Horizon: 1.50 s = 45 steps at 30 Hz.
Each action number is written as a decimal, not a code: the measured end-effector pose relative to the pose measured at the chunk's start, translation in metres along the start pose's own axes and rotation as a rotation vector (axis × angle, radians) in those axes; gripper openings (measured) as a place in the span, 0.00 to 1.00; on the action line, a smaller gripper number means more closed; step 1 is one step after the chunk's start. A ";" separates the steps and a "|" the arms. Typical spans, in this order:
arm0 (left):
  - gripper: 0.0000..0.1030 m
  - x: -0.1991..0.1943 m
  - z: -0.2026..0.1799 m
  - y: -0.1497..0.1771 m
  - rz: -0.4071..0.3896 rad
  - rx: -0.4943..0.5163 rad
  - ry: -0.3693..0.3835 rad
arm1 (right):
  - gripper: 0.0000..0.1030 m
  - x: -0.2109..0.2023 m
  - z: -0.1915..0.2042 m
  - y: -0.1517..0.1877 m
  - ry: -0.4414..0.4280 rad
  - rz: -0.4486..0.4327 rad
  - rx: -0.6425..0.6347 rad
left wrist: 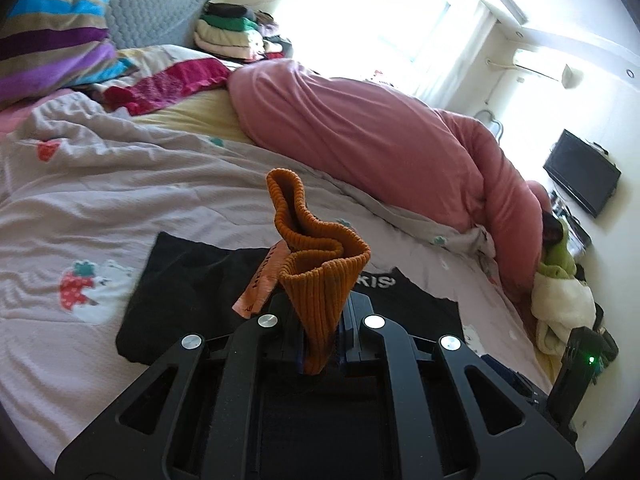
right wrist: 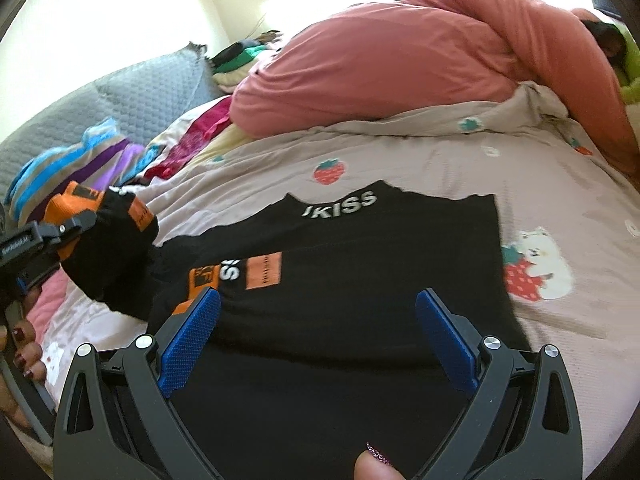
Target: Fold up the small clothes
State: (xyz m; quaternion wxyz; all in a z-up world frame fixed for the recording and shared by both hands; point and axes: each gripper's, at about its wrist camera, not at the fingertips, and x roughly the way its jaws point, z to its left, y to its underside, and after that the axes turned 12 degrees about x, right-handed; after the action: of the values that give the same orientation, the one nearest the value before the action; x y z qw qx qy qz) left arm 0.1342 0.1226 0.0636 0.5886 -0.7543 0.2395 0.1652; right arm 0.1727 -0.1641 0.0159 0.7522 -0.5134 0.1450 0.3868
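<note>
garment: black top [right wrist: 340, 300] with white "KISS" lettering and orange patches, spread mostly flat on the bedspread [right wrist: 440, 168], centre of the right wrist view.
sleeve: left sleeve lifted off the bed, orange ribbed cuff [left wrist: 320, 264] pinched up, centre of the left wrist view; an orange tag hangs beside it.
left gripper: [left wrist: 320, 344] fingers closed on the cuff. In the right wrist view it sits mid-left, sleeve bunched in it, hand below on the handle.
why held: probably carrying the sleeve across the body for an inward fold; cuff grip keeps the whole sleeve under control.
right gripper: [right wrist: 318, 334] blue pads wide apart, holding nothing, hovering over the lower body of the top. Likely free to pin or smooth.
edges: right side edge and upper hem lie fairly straight; left edge is hidden under the raised sleeve.
open room: bare bedspread right of the top and above the lettering. Pink duvet [right wrist: 400, 64] bounds the upper frame, well apart; striped blanket [right wrist: 60, 168] upper left, nearer the lifted sleeve.
</note>
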 end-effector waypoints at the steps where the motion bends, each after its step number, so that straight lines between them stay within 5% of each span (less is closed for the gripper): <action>1: 0.04 0.004 -0.004 0.001 0.007 0.006 0.008 | 0.95 -0.002 -0.003 -0.001 0.004 -0.004 0.006; 18: 0.05 0.066 -0.050 0.029 0.165 0.081 0.140 | 0.95 -0.018 -0.047 -0.010 0.059 -0.045 0.085; 21: 0.18 0.074 -0.056 0.036 0.193 0.085 0.197 | 0.95 -0.019 -0.050 -0.010 0.068 -0.048 0.093; 25: 0.55 0.073 -0.057 0.039 0.205 0.089 0.258 | 0.95 -0.017 -0.050 -0.009 0.072 -0.041 0.093; 26: 0.56 0.072 -0.056 0.038 0.201 0.089 0.256 | 0.95 -0.015 -0.049 -0.008 0.072 -0.036 0.090; 39: 0.63 0.063 0.015 0.016 0.171 0.118 -0.053 | 0.93 0.053 -0.002 0.014 0.039 0.133 -0.066; 45: 0.66 0.052 0.045 0.021 0.142 0.052 -0.095 | 0.77 0.091 0.002 0.028 0.070 0.211 -0.053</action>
State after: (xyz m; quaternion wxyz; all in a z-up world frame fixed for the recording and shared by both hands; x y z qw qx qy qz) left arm 0.1672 0.1536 0.0079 0.6055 -0.7111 0.2686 0.2357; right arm 0.2118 -0.1183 -0.0578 0.6879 -0.5282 0.2140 0.4495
